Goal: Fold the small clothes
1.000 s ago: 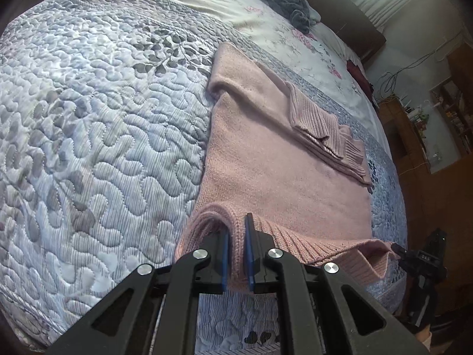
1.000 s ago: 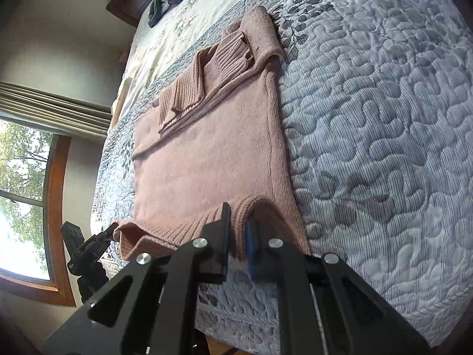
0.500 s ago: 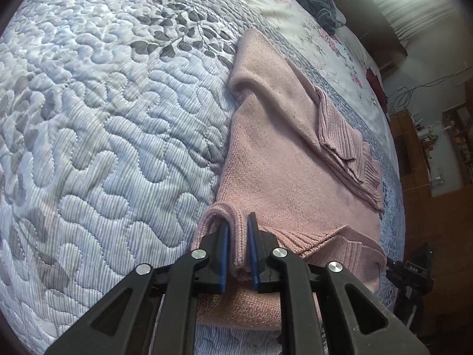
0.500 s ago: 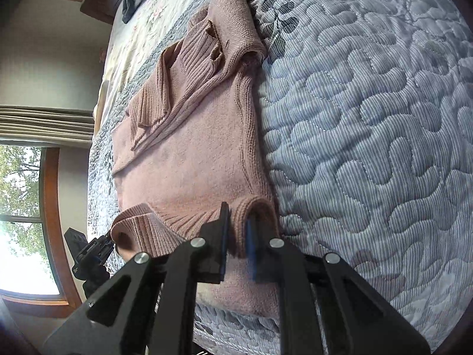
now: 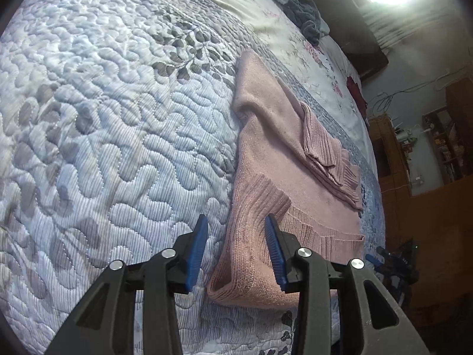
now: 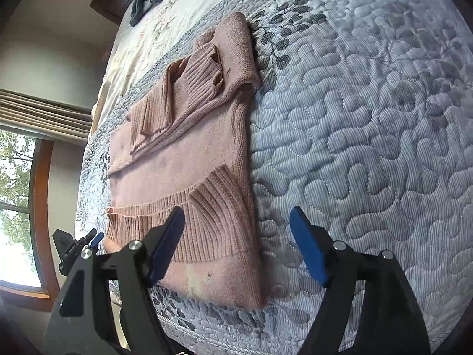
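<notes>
Each wrist view looks forward along its own tongs, low and close over the bed (image 5: 118,118); both face its far end and share the pink sweater (image 5: 283,159) (image 6: 183,159).

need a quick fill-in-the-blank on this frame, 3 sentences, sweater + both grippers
1. The pink sweater lies on a quilted ____.
2. The left gripper and right gripper are both ____.
3. The sweater's ribbed hem has been folded ____ the body of the sweater.

Missing words: bedspread; open; over
</notes>
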Tool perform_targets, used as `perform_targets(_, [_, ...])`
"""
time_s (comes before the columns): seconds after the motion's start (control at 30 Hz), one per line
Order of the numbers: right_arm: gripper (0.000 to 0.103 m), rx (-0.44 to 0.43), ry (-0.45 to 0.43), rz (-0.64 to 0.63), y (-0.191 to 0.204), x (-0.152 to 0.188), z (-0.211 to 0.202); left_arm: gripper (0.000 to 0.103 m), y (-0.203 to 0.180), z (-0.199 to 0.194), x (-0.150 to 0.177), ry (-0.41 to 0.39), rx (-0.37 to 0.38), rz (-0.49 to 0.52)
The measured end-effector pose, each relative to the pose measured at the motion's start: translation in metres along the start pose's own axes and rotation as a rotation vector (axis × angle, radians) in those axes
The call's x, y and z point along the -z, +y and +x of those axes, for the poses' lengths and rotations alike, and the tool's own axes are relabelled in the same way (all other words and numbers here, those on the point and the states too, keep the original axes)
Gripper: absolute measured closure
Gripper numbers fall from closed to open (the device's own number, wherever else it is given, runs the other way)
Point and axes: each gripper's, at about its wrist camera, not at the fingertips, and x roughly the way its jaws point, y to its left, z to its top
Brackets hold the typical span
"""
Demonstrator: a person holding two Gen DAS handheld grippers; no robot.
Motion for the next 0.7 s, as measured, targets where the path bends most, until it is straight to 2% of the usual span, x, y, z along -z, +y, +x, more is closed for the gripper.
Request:
perform_targets(0.07, [0.029, 0.005, -0.001, -0.031, 0.007, 0.002, -0.001, 0.055, -0.017, 0.008, 0.0, -0.001, -0.053, 0.11])
perform_targets(0.23, [0.029, 0.075, 0.003, -0.133, 0.027, 0.008, 0.003, 0.051, -0.056, 0.038, -0.003, 0.047, -0.153, 0.34])
perform_targets(0.27, [0.029, 0.092, 0.004, -0.151, 0.029, 0.009, 0.004, 0.047, -0.061, 0.044, -0.003, 0.056, -0.167, 0.372])
perform_targets(0.37, [0.029, 0.109, 0.009, -0.183, 0.034, 0.011, 0.008, 0.043, -0.069, 0.063, -0.006, 0.091, -0.231, 0.422])
perform_targets(0.47, [0.029, 0.109, 0.012, -0.202, 0.037, 0.011, 0.01, 0.043, -0.067, 0.073, -0.006, 0.117, -0.243, 0.43])
perform_targets(0.5, [0.029, 0.111, 0.013, -0.21, 0.038, 0.011, 0.01, 0.045, -0.069, 0.074, -0.005, 0.111, -0.243, 0.437])
perform_targets(0.53, [0.029, 0.116, 0.014, -0.22, 0.039, 0.011, 0.011, 0.053, -0.069, 0.074, -0.004, 0.103, -0.251, 0.442])
perform_targets(0.57, [0.029, 0.126, 0.015, -0.234, 0.041, 0.011, 0.012, 0.066, -0.071, 0.073, -0.002, 0.095, -0.265, 0.446])
perform_targets(0.6, [0.029, 0.139, 0.015, -0.252, 0.045, 0.011, 0.015, 0.07, -0.072, 0.072, 0.0, 0.081, -0.279, 0.456])
perform_targets(0.67, [0.029, 0.163, 0.013, -0.295, 0.052, 0.012, 0.019, 0.087, -0.075, 0.067, 0.006, 0.056, -0.289, 0.474])
perform_targets(0.7, [0.029, 0.176, 0.013, -0.317, 0.056, 0.012, 0.021, 0.087, -0.077, 0.063, 0.008, 0.041, -0.29, 0.473])
